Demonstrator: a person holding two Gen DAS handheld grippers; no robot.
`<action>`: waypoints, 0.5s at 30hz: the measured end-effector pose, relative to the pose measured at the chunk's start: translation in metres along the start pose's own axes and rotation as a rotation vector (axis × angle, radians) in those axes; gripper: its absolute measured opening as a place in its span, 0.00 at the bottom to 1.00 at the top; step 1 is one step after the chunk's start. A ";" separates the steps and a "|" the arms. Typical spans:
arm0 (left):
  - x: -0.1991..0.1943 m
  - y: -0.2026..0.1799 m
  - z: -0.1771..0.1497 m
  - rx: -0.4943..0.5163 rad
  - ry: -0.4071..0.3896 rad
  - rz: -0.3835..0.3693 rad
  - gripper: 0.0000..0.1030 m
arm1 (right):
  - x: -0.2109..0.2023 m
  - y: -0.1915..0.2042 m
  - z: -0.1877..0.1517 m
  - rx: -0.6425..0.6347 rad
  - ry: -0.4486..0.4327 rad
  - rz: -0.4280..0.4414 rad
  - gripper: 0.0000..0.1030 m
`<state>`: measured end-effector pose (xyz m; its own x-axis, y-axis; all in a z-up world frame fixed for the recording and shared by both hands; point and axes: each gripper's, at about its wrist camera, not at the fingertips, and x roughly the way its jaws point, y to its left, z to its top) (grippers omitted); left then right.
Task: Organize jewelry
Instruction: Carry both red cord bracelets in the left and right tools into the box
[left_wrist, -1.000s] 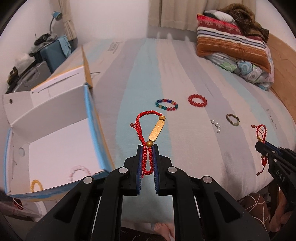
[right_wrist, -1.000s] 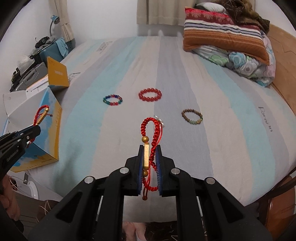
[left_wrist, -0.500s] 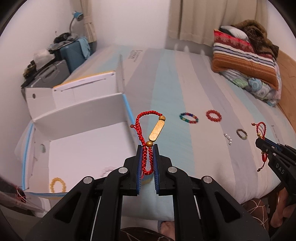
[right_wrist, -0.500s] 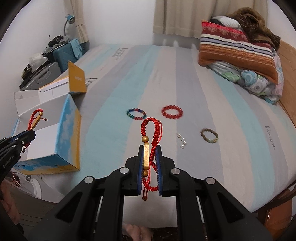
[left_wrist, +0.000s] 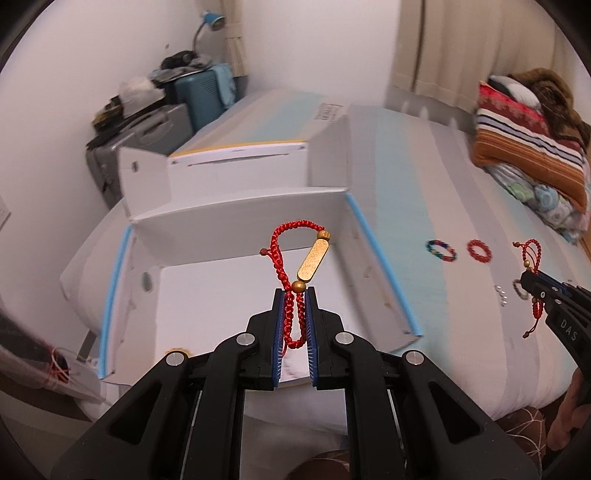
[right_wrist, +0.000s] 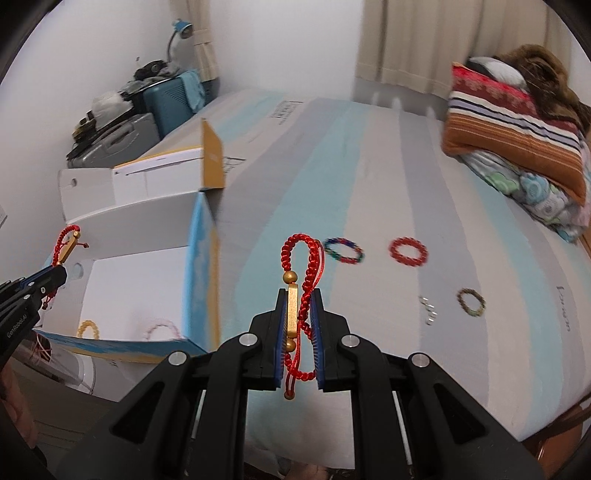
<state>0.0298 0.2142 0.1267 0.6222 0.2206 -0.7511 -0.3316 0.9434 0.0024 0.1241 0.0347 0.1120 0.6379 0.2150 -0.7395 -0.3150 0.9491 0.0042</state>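
Above the open white box (left_wrist: 236, 295), my left tool (left_wrist: 293, 306) is clamped on a red cord bracelet with a gold bar (left_wrist: 299, 258); my right tool (right_wrist: 298, 314) — over the striped bed (right_wrist: 369, 184), beside the box — grips a second red cord bracelet (right_wrist: 303, 266); four bead bracelets — multicoloured (right_wrist: 343, 251), red (right_wrist: 408, 251), brown (right_wrist: 471, 302) — and small pearls (right_wrist: 428, 310) lie on the bed.

The striped bed (right_wrist: 369, 184) carries an open white box (left_wrist: 236, 206) at its left edge and pillows (right_wrist: 517, 122) at the far right. Between them lie loose pieces — a multicoloured bracelet (right_wrist: 343, 250), a red one (right_wrist: 408, 251), a brownish one (right_wrist: 471, 301) and small pearls (right_wrist: 428, 308).
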 end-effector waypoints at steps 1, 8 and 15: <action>0.000 0.006 0.000 -0.007 0.002 0.006 0.09 | 0.001 0.008 0.002 -0.009 -0.001 0.006 0.11; 0.006 0.053 -0.002 -0.066 0.016 0.047 0.10 | 0.009 0.055 0.012 -0.066 -0.001 0.047 0.11; 0.013 0.084 -0.005 -0.096 0.036 0.071 0.10 | 0.022 0.096 0.020 -0.105 0.010 0.080 0.11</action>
<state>0.0062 0.2949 0.1141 0.5692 0.2757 -0.7746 -0.4416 0.8972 -0.0051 0.1220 0.1349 0.1101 0.6010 0.2864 -0.7462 -0.4372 0.8994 -0.0068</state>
